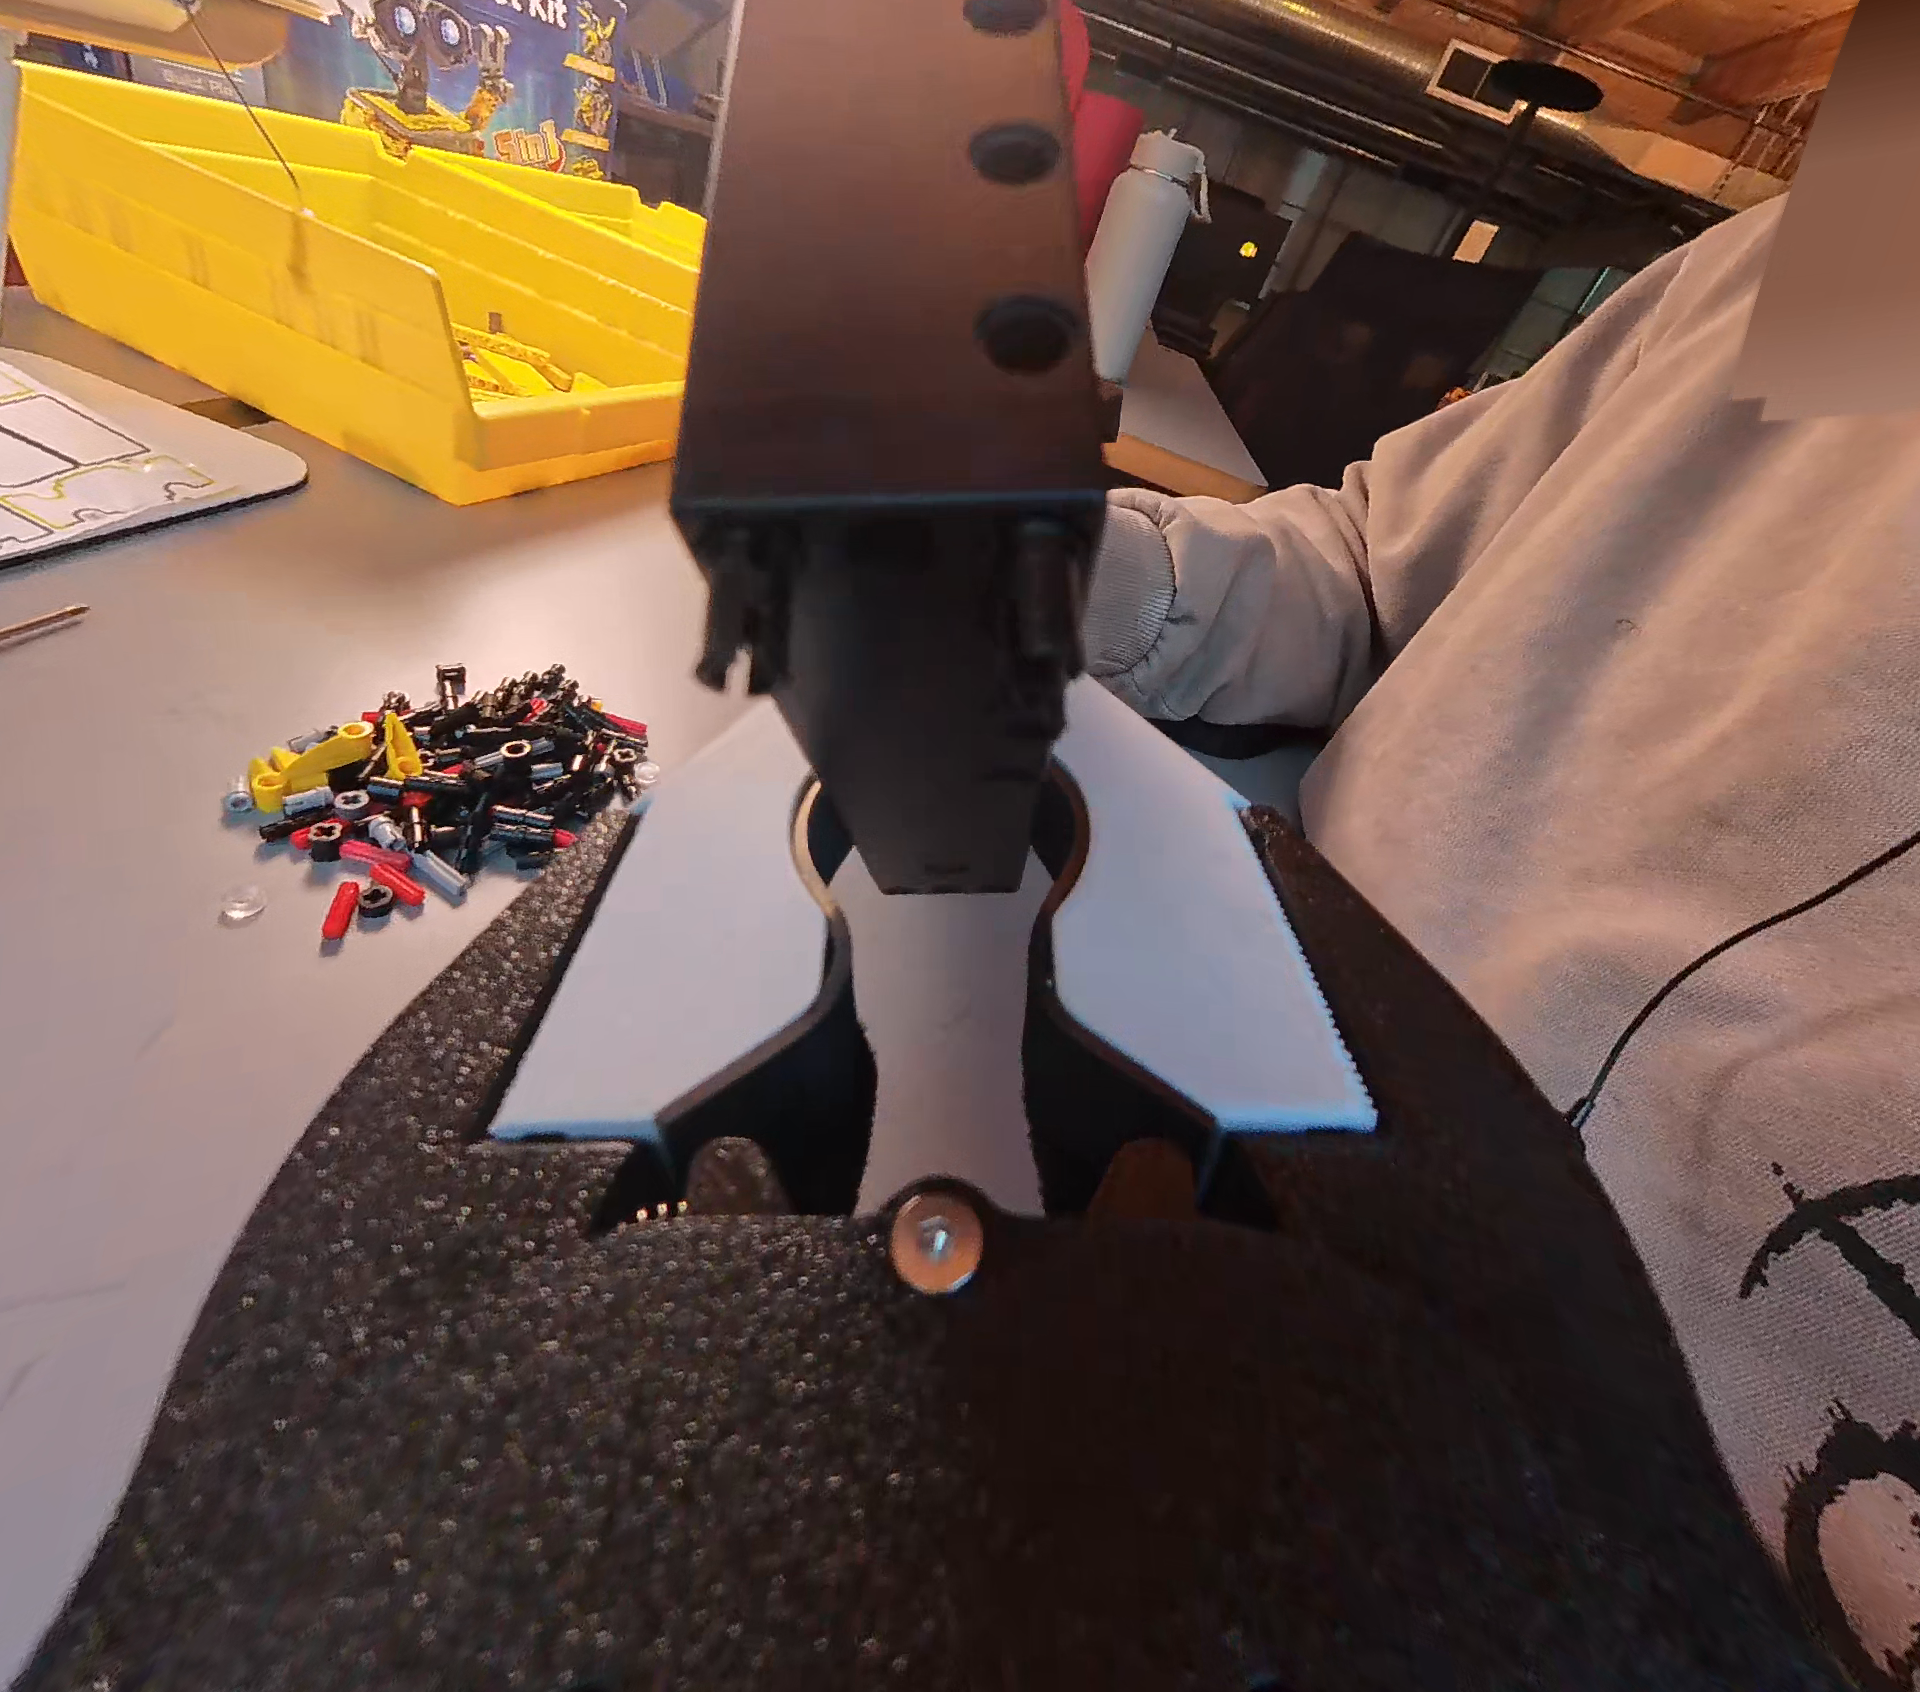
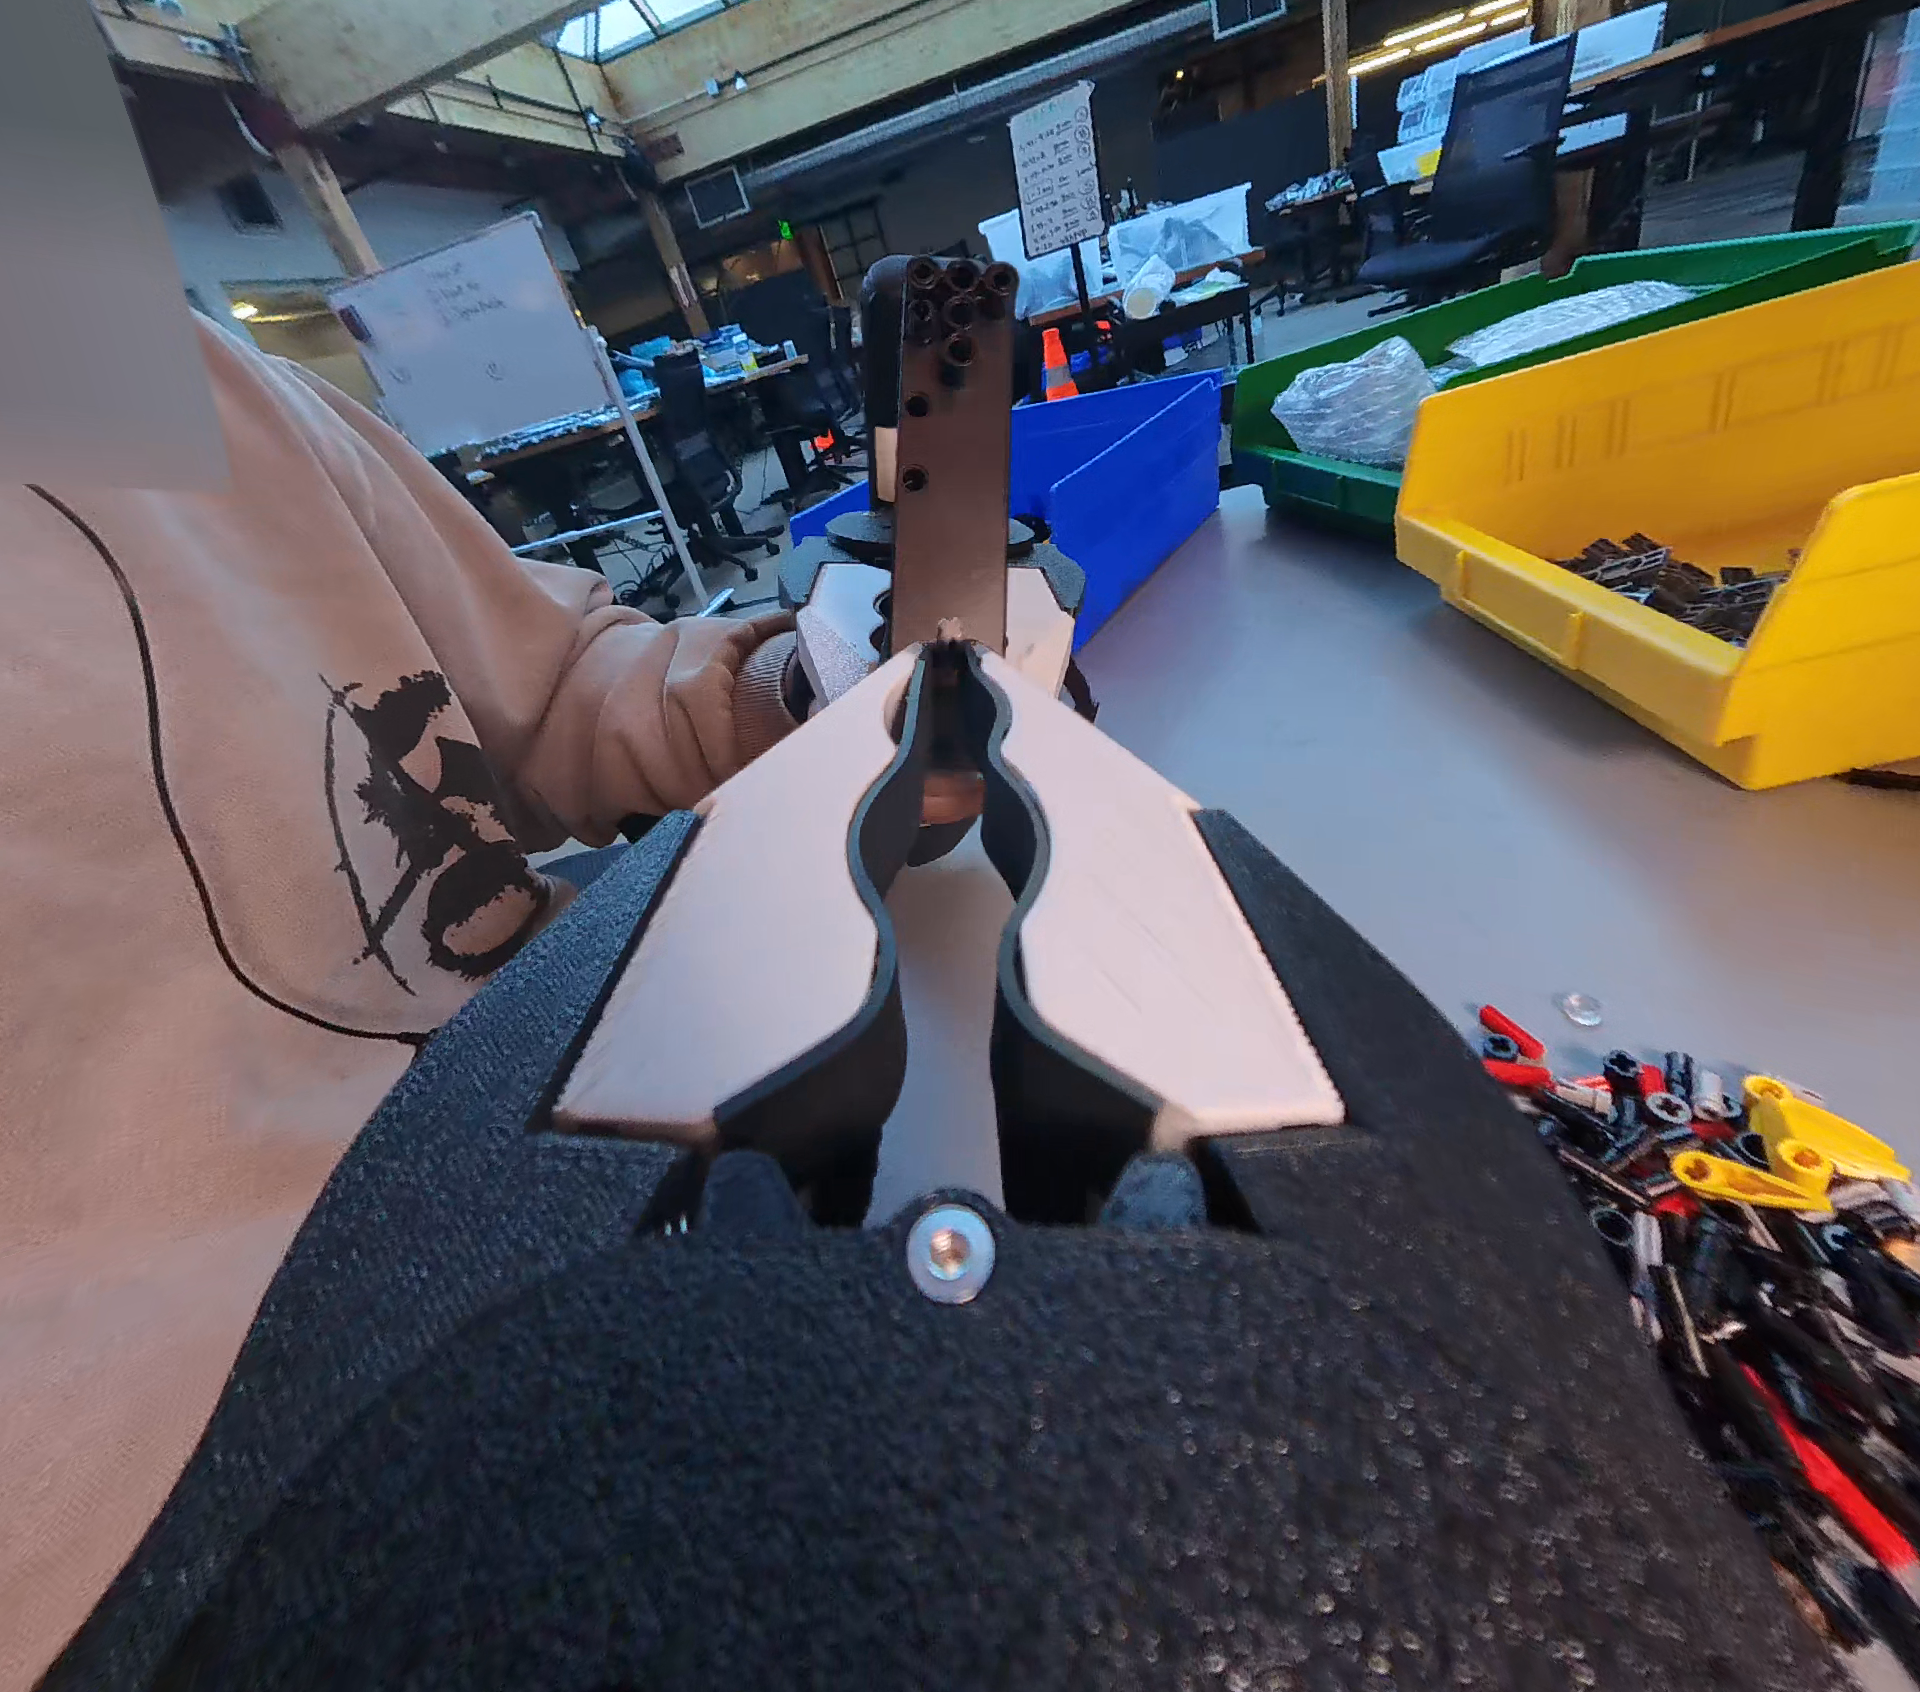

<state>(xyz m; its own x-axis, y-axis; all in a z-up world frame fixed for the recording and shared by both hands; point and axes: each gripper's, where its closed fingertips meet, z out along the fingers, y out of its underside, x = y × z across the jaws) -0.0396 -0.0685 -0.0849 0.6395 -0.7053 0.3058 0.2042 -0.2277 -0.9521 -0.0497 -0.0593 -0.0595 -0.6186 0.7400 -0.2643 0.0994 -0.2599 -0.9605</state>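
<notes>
My left gripper (image 1: 925, 749) is shut on the narrow lower end of a black building-block assembly (image 1: 883, 240) and holds it upright above the grey table (image 1: 312, 1071). The block has round holes down one side, and black pins (image 1: 1042, 593) stick out near its base. In the right wrist view the same block (image 2: 951, 437) stands in the left gripper (image 2: 935, 603). My right gripper (image 2: 945, 655) has its jaws closed on a small dark piece (image 2: 943, 707), with its tips at the block's lower end. A person's sleeve (image 1: 1226, 603) reaches behind the block.
A pile of small black, red, grey and yellow pieces (image 1: 447, 790) lies on the table and also shows in the right wrist view (image 2: 1714, 1175). Yellow bins (image 1: 312, 292) (image 2: 1662, 603), a blue bin (image 2: 1122, 458), a green bin (image 2: 1558, 292), a kit box (image 1: 468, 63) and a white bottle (image 1: 1138, 250) stand around. Only a small space, under 4 cm, lies between the two pairs of fingers.
</notes>
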